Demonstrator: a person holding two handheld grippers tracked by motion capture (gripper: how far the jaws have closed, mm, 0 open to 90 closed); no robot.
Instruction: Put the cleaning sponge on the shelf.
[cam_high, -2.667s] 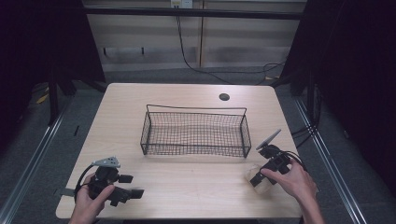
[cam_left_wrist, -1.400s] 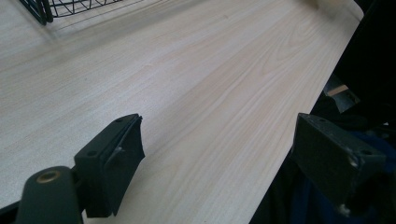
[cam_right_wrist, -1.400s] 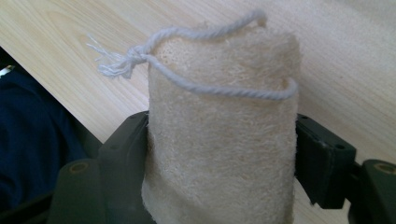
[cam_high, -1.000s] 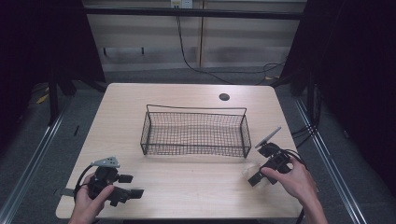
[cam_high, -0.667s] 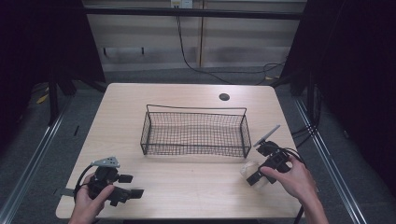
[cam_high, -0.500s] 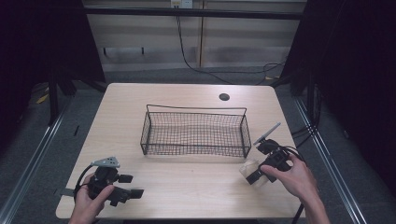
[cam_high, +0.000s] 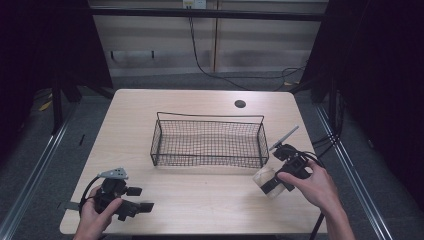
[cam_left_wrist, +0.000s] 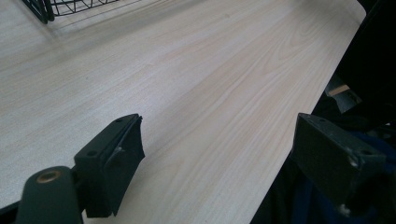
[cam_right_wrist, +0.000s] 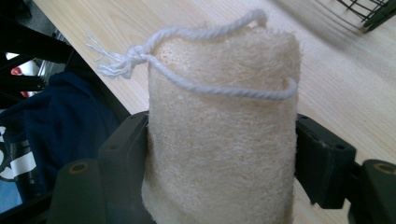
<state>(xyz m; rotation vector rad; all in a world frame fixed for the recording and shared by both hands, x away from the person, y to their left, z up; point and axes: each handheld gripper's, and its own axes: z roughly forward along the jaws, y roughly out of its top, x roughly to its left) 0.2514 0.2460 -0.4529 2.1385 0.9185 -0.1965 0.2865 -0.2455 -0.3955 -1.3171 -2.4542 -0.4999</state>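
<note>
Left side of the pale wood-grain table (cam_high: 200, 200): the person's left hand (cam_high: 92, 217) is resting near the front edge, holding the left gripper (cam_high: 145, 206). In the left gripper view its two black jaws are standing wide apart with only bare tabletop between them; nothing is being held. The gripper is lying low and pointing toward the right along the front edge.

Centre: a black wire-mesh basket, rectangular with a raised rim (cam_high: 209, 143), is sitting on the table, well apart from the left gripper. A corner of it is showing at the top left of the left gripper view (cam_left_wrist: 42, 7) and at the top right of the right gripper view (cam_right_wrist: 373, 14). A small dark round hole (cam_high: 240, 104) is sitting in the tabletop behind the basket.

Right side: the person's right hand (cam_high: 312, 187) is holding the right gripper (cam_high: 266, 181) just off the basket's front right corner. Its jaws are standing about half open and pressing on both sides of a cream-coloured cylindrical loofah sponge with a white twisted cord loop knotted at its top (cam_right_wrist: 224, 130). In the high view the sponge (cam_high: 262, 177) is appearing as a pale lump at the gripper's tip, near the basket's right end and outside it. Whether it is touching the table I cannot tell.
</note>
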